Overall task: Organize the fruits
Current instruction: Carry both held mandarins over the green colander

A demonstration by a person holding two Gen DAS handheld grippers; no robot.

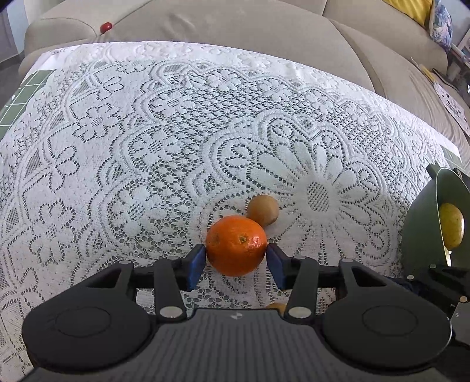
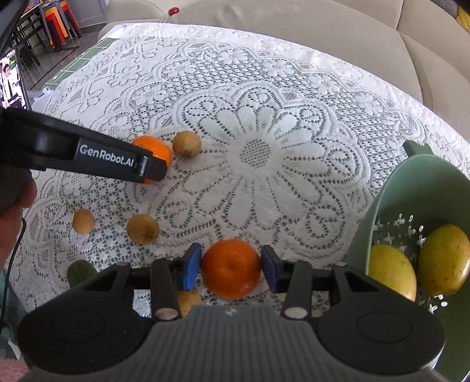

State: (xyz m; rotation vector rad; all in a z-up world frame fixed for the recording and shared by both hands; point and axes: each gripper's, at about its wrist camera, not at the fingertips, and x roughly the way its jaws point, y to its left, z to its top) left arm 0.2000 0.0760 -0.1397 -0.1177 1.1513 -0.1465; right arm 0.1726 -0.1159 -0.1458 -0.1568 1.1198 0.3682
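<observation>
While each gripper, left [image 1: 236,258] and right [image 2: 230,269], pinches its own orange [image 1: 236,245] [image 2: 230,269] on the lace cloth [image 1: 176,147], a careless lift toward the green bowl [image 2: 382,205] could roll the small brown fruit [image 1: 263,209] away.

Cloth [image 2: 264,123]: white lace, floral pattern. Oranges [image 1: 236,245] [image 2: 230,271]: bright orange. Colander [image 2: 382,205]: pale green, holding two yellow fruits [image 2: 392,271]. Small fruits [image 2: 143,228]: tan-brown. Pads [image 1: 196,266]: blue. Sofa [image 1: 235,23]: beige.
</observation>
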